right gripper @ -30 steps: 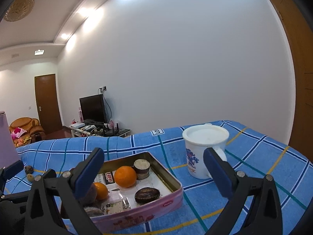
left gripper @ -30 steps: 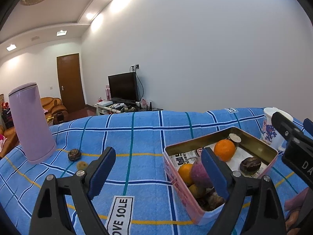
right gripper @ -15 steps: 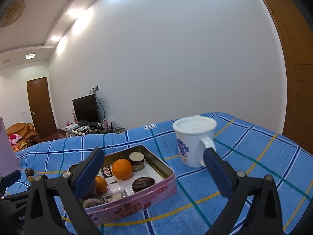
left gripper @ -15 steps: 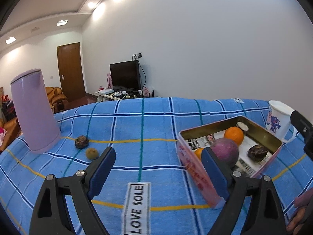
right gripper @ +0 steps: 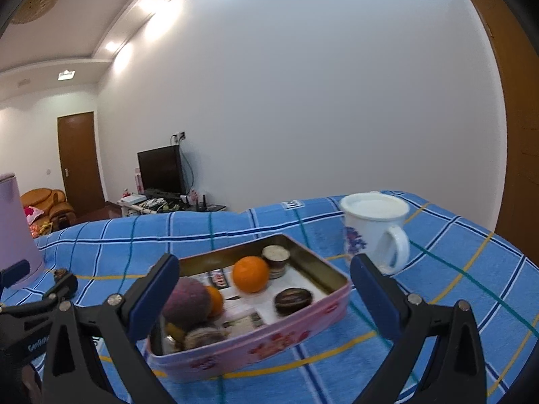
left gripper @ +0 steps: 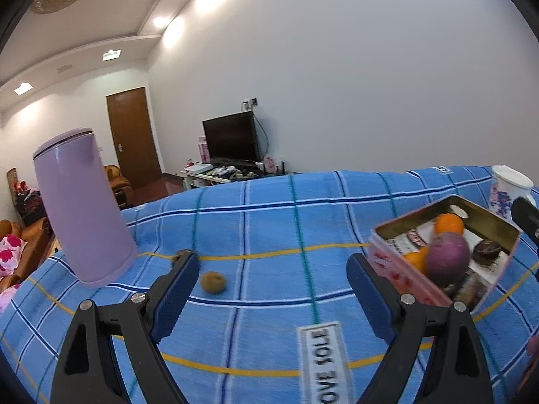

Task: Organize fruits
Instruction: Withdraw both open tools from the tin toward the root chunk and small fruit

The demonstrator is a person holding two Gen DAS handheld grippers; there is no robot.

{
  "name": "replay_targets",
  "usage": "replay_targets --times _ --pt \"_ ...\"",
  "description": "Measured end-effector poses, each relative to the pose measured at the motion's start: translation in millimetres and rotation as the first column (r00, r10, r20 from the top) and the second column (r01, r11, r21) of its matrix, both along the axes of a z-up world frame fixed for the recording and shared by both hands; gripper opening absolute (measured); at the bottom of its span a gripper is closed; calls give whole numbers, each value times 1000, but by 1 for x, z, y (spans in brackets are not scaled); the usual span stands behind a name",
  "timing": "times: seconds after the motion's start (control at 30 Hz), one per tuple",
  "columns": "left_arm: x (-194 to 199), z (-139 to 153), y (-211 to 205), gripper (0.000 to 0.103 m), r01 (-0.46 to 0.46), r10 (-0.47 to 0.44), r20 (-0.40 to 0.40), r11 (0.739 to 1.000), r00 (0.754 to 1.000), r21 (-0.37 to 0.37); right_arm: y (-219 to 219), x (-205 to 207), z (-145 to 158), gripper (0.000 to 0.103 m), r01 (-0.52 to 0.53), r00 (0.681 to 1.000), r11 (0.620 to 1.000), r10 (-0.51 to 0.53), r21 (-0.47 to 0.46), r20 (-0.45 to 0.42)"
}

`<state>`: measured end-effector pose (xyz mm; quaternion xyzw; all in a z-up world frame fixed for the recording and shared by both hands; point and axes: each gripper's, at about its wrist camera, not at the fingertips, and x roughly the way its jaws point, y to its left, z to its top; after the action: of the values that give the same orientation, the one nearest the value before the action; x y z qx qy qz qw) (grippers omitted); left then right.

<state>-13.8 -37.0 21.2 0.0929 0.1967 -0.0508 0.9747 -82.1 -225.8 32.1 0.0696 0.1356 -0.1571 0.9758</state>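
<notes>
Your left gripper [left gripper: 271, 286] hangs wide apart and empty over the blue plaid cloth [left gripper: 269, 222]. A small, rough brown fruit [left gripper: 213, 282] lies just inside its left finger, at ten o'clock. Your right gripper [right gripper: 264, 288] is also spread wide, holding nothing. Between its fingers sits the pink metal tin [right gripper: 303, 320], containing a round orange [right gripper: 251, 274] and a dull purple fruit [right gripper: 187, 301]. A glossy white mug [right gripper: 374, 225] stands at one o'clock.

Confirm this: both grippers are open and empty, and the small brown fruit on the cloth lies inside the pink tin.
Wrong on one point. The small brown fruit lies on the blue cloth, outside the pink tin, as the left wrist view shows. The left gripper and right gripper are open and empty.
</notes>
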Motion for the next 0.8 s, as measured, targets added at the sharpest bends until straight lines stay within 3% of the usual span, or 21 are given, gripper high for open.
replay_targets --times 0.47,0.8 --pt "21 2 47 90 -51 51 7 999 999 -12 68 37 -2 103 -96 995 995 95 -12 -35" --pt "44 0 80 90 -122 121 -17 993 992 -4 101 63 -5 103 -130 990 990 132 50 -54"
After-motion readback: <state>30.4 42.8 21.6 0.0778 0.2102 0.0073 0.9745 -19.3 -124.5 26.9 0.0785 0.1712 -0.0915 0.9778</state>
